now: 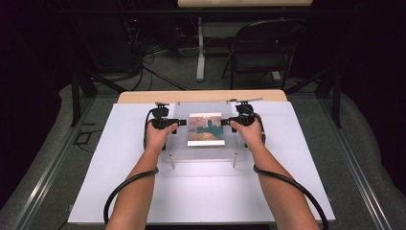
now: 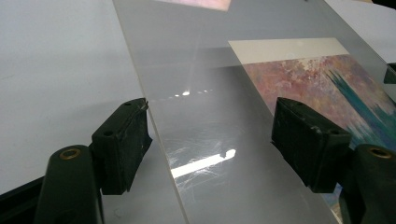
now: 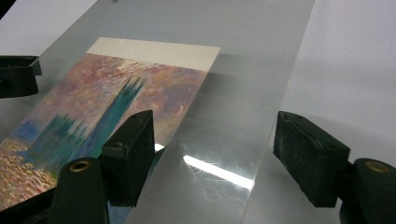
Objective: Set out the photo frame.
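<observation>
A white board (image 1: 201,191) covers the table, with a dark room and a folding chair (image 1: 261,45) beyond it. The left gripper (image 2: 210,135) stands with its jaws spread wide, one jaw over the bare white board outside the clear acrylic sheet (image 2: 210,93), the other over the sheet itself near the print (image 2: 327,88); the sheet's edge runs between the two jaws, which are not pressed on it. The right gripper (image 3: 212,154) mirrors this: jaws apart, straddling the sheet's opposite edge, the inner jaw over the print's border.

Seen from above, the left gripper (image 1: 165,123) and right gripper (image 1: 242,120) face each other across the sheet (image 1: 203,153), which sits raised on slim metal standoffs (image 1: 234,160), with the painted print (image 1: 206,129) lying between the two sets of jaws. Each side edge of the sheet lies straight ahead of its own gripper, running crosswise to the jaws' reach, and both hands are equally near. In my judgement, the coming move turns on both grippers closing on those edges together, so the sheet rises level.
</observation>
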Demonstrator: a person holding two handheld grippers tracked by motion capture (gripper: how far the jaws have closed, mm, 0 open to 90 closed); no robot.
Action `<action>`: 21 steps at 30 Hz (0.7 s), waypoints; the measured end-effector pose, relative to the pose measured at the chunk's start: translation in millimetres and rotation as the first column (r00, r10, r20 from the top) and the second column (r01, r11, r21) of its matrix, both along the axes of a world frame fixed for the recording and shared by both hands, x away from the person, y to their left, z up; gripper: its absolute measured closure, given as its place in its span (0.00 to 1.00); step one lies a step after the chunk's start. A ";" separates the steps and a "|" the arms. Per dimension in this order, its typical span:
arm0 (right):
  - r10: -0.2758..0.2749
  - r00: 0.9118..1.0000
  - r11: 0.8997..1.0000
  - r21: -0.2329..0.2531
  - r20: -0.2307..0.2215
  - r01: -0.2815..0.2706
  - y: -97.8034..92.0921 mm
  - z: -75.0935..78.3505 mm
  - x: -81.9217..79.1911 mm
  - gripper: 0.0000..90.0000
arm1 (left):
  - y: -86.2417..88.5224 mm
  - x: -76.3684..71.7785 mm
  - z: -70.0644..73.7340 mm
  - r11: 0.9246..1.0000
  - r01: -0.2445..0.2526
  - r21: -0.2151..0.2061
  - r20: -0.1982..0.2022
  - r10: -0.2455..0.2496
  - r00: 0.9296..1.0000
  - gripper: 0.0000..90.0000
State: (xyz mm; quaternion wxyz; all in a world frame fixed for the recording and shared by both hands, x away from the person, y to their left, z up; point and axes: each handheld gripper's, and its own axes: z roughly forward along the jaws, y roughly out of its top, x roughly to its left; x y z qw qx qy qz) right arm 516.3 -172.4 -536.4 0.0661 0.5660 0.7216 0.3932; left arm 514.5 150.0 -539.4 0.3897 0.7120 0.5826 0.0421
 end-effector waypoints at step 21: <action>-0.007 0.999 0.999 0.044 -0.049 0.009 1.8 -3.4 2.2 0.27 | -1.3 1.6 -2.9 0.999 -0.011 -0.049 -0.050 0.009 0.999 0.27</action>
